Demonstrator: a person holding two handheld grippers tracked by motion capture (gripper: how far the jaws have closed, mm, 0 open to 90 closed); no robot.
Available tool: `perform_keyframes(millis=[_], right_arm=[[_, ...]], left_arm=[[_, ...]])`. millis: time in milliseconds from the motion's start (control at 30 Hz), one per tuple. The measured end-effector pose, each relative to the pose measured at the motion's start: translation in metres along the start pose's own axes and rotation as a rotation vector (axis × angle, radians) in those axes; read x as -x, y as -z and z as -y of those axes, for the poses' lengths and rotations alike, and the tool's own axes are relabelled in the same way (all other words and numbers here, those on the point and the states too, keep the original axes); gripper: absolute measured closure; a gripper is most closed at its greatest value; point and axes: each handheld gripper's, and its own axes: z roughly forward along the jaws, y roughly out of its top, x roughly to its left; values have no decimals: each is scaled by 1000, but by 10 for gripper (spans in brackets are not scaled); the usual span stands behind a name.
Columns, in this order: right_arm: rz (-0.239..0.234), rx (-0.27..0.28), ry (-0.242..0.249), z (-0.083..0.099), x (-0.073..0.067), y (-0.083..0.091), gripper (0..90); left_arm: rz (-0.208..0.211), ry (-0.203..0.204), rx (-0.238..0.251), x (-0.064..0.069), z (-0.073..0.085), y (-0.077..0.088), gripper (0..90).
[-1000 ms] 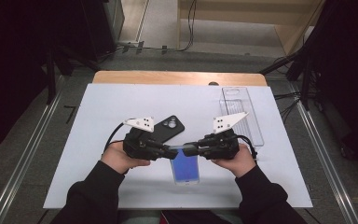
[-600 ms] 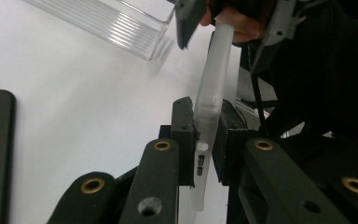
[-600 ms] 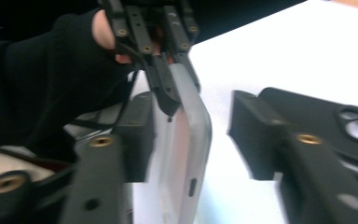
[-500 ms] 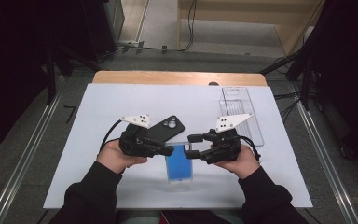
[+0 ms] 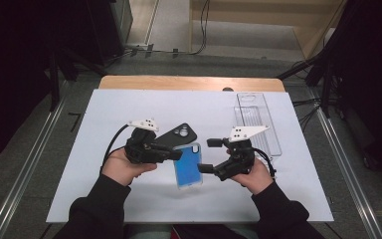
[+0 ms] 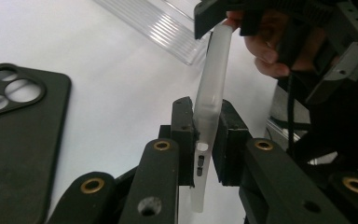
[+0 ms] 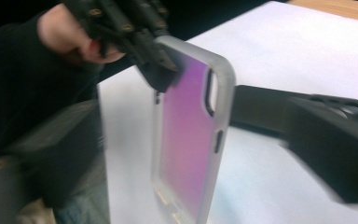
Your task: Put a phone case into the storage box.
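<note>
A translucent phone case (image 5: 188, 167) with a blue-purple back hangs a little above the white table. My left gripper (image 5: 179, 155) is shut on its edge; the pads clamp the rim (image 6: 204, 140) near the side buttons. My right gripper (image 5: 208, 155) stands at the case's right side, and its jaws have just been opening. In the right gripper view the case (image 7: 191, 140) stands upright between those two wide jaws, and neither pad touches it. My left gripper (image 7: 154, 60) grips the case's top corner there.
A black phone case (image 5: 178, 133) lies camera side up just behind the held one, also seen in the left gripper view (image 6: 14, 126). A clear ribbed plastic tray (image 5: 256, 122) lies at the back right. The white mat (image 5: 129, 109) covers the table.
The right gripper's jaws have spread wide and let go of the case. The case stays in the left gripper, which has hardly moved.
</note>
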Motion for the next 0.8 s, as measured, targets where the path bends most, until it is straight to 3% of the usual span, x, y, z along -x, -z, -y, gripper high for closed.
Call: perform_keyframes(millis=[200, 333, 533, 667, 800], right_arm=[[111, -4, -26, 1, -3, -1, 0], [158, -5, -57, 2, -5, -6, 0], [231, 12, -102, 4, -10, -13, 0], [269, 47, -113, 5, -18, -15, 0], [335, 31, -114, 5, -25, -21, 0]], left_arm=[[-45, 43, 22, 0, -1, 2, 810], [-88, 68, 30, -1, -1, 2, 809], [-118, 133, 43, -3, -1, 3, 809], [-130, 157, 46, -3, -1, 4, 809], [-172, 183, 60, -2, -1, 4, 809]])
